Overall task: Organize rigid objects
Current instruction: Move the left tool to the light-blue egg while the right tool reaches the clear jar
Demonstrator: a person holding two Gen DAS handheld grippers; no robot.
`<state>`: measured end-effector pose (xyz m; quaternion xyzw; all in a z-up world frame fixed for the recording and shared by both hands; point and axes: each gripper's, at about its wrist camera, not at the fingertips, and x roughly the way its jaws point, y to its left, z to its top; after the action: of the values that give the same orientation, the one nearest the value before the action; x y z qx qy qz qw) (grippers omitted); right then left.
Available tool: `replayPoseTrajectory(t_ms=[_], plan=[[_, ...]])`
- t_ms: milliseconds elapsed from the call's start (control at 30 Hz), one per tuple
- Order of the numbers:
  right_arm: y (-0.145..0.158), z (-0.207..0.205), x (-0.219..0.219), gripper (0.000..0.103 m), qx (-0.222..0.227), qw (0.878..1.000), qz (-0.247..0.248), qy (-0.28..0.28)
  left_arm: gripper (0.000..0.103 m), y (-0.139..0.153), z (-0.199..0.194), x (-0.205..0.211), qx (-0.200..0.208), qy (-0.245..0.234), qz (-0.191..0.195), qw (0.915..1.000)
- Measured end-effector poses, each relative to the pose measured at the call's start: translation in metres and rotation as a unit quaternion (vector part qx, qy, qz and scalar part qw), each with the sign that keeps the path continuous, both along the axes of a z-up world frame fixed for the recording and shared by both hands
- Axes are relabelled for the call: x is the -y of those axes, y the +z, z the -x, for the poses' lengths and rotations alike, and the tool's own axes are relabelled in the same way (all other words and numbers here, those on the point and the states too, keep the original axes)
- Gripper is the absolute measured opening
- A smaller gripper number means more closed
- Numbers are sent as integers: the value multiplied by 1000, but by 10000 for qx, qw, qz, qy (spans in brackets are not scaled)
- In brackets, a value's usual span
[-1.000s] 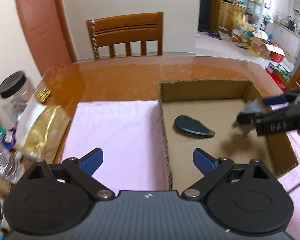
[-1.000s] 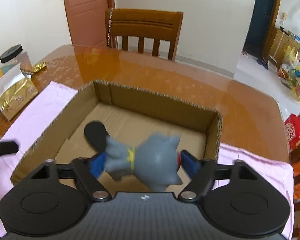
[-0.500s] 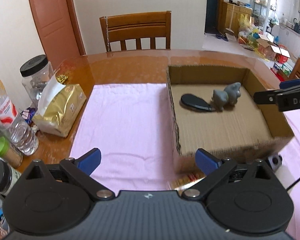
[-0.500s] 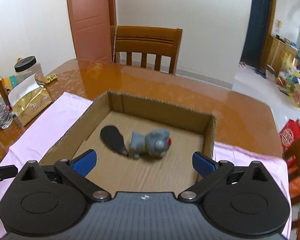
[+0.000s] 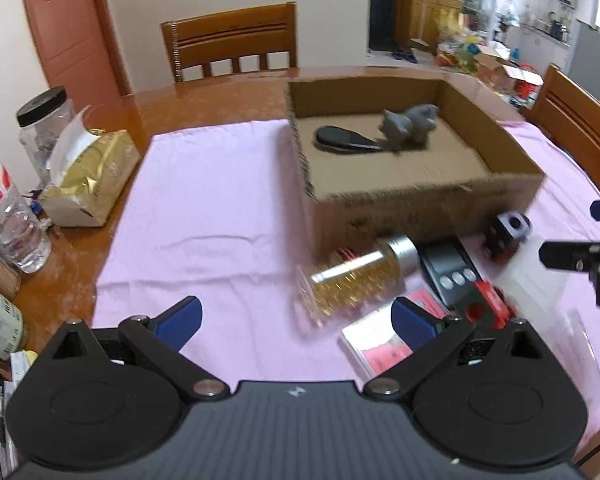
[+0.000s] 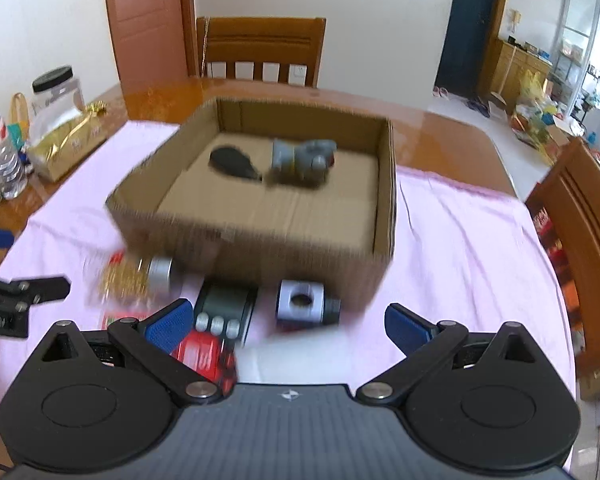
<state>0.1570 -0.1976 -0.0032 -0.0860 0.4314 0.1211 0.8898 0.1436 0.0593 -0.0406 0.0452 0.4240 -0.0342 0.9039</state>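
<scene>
The cardboard box (image 6: 256, 216) stood on the pink cloth (image 5: 204, 216), which covered part of the wooden table (image 5: 204, 100). Two items lay inside the box toward its far wall: a grey figurine (image 6: 302, 158) and, just beside it, a flat black piece (image 6: 232, 160).

The remaining rigid objects lay clustered on the cloth against the near wall of the box. These were a clear bottle of gold contents (image 5: 352, 276) on its side, a dark device with round buttons (image 6: 224, 308), a grey cube with a hole (image 6: 300, 300), a red block (image 6: 206, 354) and a flat pink-and-white card (image 5: 380, 340).

The left gripper (image 5: 296, 318) was spread wide and held nothing. The right gripper (image 6: 286, 322) was likewise spread wide and empty, positioned above the cluster.

Probable faults:
- The bottle lay on its side and would likely roll if a finger struck it off-centre, pushing it toward the table edge or under the box wall.
- The clustered items touched or nearly touched; closing on one could catch or displace a neighbour.
- Both grippers hung near the same cluster, so a collision between them was possible.
- The card lay flat and would be hard to grip.
</scene>
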Motion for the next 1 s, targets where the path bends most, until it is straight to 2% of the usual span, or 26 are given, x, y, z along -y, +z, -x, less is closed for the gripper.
replayPoseTrajectory(t_ms=[300,467,600,767,1000], plan=[[-38,53,7,103,-657,9977,112,-148,100,-18,27,21,-124,-566,-60,9983],[-56,70,14,103,-976,9951,131,-86,100,-25,32,33,-264,-554,76,9981],[-63,80,24,103,-1172,9929,46,-176,100,-32,35,47,-379,-734,117,9965],[-67,88,45,103,-1307,9908,52,-337,100,-35,36,67,-397,-1224,31,9917],[-73,86,78,103,-1349,9880,81,-751,100,-46,25,91,-502,-1901,-28,9805]])
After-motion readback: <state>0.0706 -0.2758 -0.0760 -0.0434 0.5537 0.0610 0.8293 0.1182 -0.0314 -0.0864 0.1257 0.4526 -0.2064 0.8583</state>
